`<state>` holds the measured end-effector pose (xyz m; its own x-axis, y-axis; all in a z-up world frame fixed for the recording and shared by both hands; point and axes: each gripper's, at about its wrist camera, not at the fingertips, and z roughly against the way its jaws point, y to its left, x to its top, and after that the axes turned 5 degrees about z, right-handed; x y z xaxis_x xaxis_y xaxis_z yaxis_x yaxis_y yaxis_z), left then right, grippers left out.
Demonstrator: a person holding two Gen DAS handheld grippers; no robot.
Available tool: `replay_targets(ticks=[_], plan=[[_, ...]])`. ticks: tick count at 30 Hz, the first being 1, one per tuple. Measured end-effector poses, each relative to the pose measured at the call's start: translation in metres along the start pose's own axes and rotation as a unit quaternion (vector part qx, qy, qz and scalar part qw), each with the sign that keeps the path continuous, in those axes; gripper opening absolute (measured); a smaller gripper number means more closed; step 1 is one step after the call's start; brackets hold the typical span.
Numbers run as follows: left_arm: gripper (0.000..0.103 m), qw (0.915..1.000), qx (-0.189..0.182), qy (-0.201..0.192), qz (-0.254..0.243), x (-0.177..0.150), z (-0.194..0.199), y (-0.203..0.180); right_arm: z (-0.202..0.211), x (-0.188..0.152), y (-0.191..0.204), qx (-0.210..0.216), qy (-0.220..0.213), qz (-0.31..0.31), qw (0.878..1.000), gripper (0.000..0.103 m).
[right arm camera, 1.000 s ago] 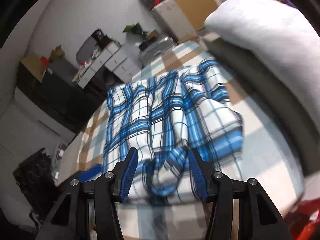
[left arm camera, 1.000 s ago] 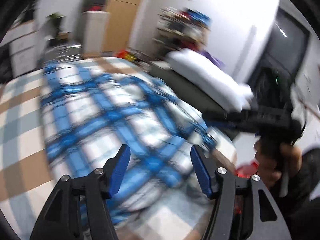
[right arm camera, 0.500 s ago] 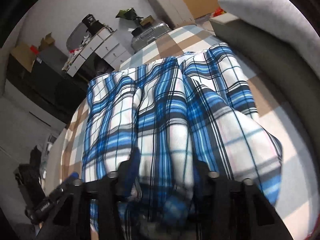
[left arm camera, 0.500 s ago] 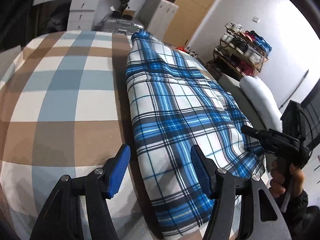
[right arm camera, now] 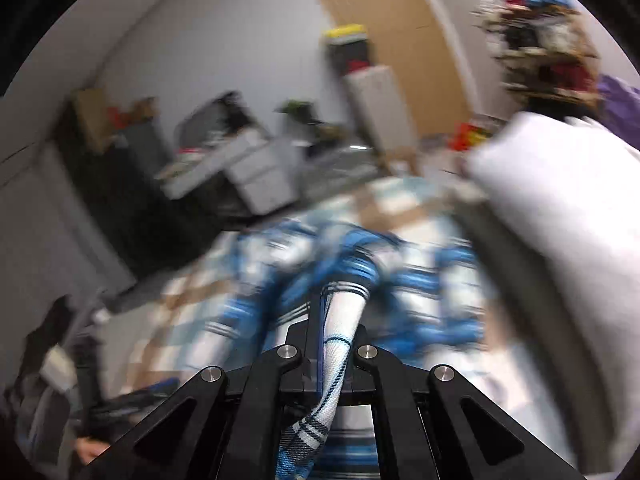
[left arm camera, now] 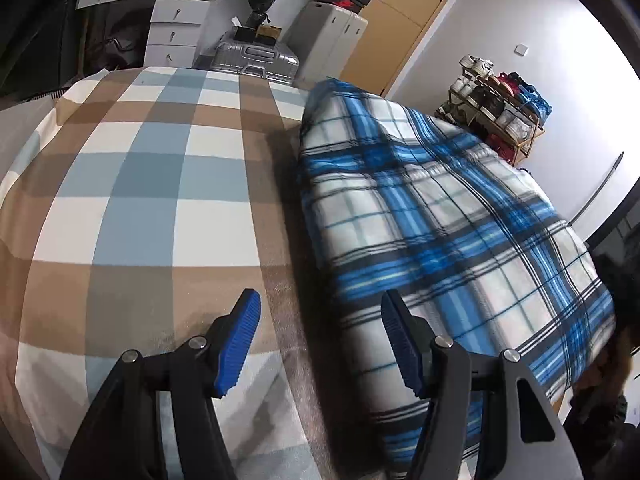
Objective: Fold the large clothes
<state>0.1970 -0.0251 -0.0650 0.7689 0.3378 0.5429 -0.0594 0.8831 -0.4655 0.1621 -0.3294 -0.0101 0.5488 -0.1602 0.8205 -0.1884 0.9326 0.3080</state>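
A blue, white and black plaid garment (left arm camera: 440, 232) lies on a bed with a brown, blue and white checked cover (left arm camera: 140, 184). My left gripper (left arm camera: 320, 340) is open and empty, low over the garment's left edge; the right pad (left arm camera: 400, 348) is over the cloth, the left pad (left arm camera: 240, 340) over the bed cover. My right gripper (right arm camera: 334, 344) is shut on a bunched fold of the plaid garment (right arm camera: 340, 320), which runs between the jaws and is lifted off the bed. The right wrist view is blurred by motion.
A white pillow (right arm camera: 560, 208) lies at the bed's right side. Beyond the bed's far end stand a silver suitcase (left arm camera: 256, 58), white drawers (left arm camera: 172, 32), a white cabinet (left arm camera: 332, 48) and a shoe rack (left arm camera: 500, 108). The other hand (left arm camera: 612, 360) shows at the right edge.
My right gripper has closed on a fold of the garment and pulled it up, swinging fast. My left gripper has dropped lower toward the garment's left edge, still open.
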Motion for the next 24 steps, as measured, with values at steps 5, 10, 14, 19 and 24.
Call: replay_targets(ticks=[5,10,14,19,24], plan=[[0.057,0.9992,-0.016,0.036,-0.012,0.003,-0.023,-0.006,-0.048,-0.042,-0.05,-0.074,0.128,-0.051,0.988,0.006],[0.057,0.994,-0.076,0.077,0.018,0.021,-0.05,-0.005,-0.04,-0.051,-0.046,-0.075,0.137,-0.042,0.987,0.024],[0.057,0.9886,-0.102,0.106,0.033,0.035,-0.078,-0.01,-0.025,-0.052,-0.049,-0.07,0.127,-0.039,0.989,0.035],[0.035,0.989,-0.099,0.089,0.065,0.039,-0.086,-0.016,-0.032,-0.057,-0.052,-0.065,0.142,-0.042,0.987,0.034],[0.005,0.9958,-0.061,0.036,0.059,0.03,-0.067,-0.02,-0.047,-0.064,-0.04,-0.044,0.16,-0.024,0.986,0.021]])
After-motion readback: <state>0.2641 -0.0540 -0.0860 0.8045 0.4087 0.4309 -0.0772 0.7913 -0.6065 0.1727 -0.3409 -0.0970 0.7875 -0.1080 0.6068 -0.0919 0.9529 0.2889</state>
